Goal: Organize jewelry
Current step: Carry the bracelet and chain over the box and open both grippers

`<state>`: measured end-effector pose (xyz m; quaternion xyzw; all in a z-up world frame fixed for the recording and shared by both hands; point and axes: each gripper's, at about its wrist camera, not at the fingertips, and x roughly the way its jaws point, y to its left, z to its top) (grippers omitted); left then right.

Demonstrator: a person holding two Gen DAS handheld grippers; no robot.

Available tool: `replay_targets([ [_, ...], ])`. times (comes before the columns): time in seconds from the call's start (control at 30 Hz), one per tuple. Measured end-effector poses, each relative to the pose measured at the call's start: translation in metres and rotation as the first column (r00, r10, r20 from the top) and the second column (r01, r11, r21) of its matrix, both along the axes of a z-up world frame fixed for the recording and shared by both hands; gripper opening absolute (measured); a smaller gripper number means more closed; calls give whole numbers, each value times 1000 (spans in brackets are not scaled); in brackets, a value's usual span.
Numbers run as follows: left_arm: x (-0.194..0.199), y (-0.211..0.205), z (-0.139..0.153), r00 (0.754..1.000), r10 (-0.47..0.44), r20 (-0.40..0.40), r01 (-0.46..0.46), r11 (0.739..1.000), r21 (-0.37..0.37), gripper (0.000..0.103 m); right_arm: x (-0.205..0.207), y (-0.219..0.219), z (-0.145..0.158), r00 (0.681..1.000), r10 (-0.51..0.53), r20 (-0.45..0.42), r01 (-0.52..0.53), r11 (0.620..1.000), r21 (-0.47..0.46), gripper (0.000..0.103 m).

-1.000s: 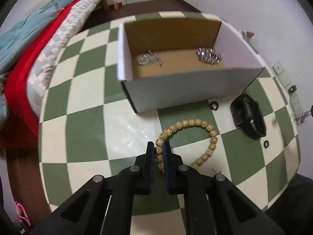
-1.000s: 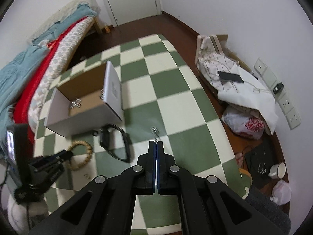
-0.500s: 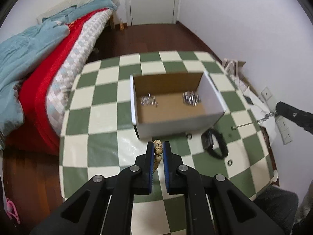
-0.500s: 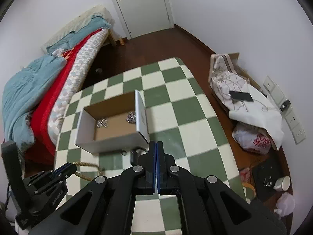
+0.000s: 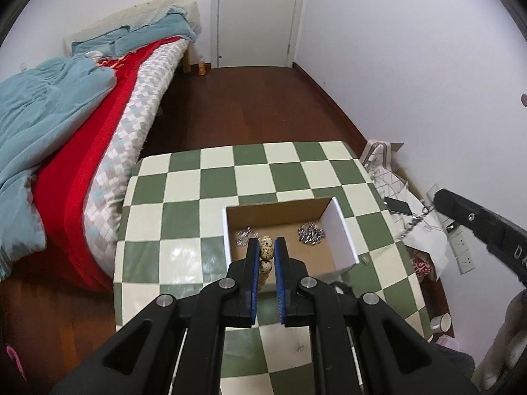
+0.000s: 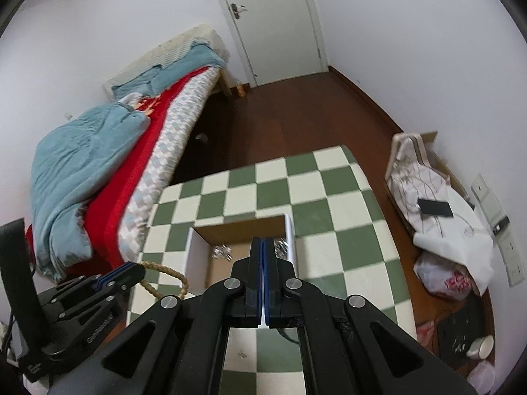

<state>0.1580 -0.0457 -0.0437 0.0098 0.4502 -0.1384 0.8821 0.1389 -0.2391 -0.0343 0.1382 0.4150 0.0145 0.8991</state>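
My left gripper (image 5: 266, 245) is shut on a wooden bead bracelet (image 5: 266, 252), held in the air above the near edge of the open cardboard box (image 5: 341, 230); the bracelet (image 6: 164, 276) hangs from it in the right wrist view. The box (image 6: 291, 240) holds two silver jewelry piles (image 5: 309, 232). My right gripper (image 6: 263, 243) is shut on a thin silver chain (image 5: 411, 222) that dangles from its tip, right of the box. Its own view hides the chain.
The checkered green and white table (image 5: 184, 217) stands beside a bed (image 5: 82, 125) with red and blue covers. A black watch strap (image 5: 341, 288) lies behind my left fingers. Bags, a phone and a cup (image 6: 481, 345) lie on the floor at the right.
Both grippers have risen well above the table. The bracelet left the tabletop in my left gripper, and the chain came up with my right gripper toward the box.
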Motion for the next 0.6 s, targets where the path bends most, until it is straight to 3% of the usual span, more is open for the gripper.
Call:
replay_targets([
  [0.23,45,-4,-16,994,-28,-109,22,998,-57,6,33,17,2,998,53,-18,-52,998,18,0],
  [0.43,73,-10,-56,963,-64,-263,27,989,-143,6,67,32,-31,989,98,-109,-94,995,40,0],
  [0.6,84,-12,-75,936,-85,-342,12,977,-211,7,83,41,-58,977,125,-172,-118,992,48,0],
])
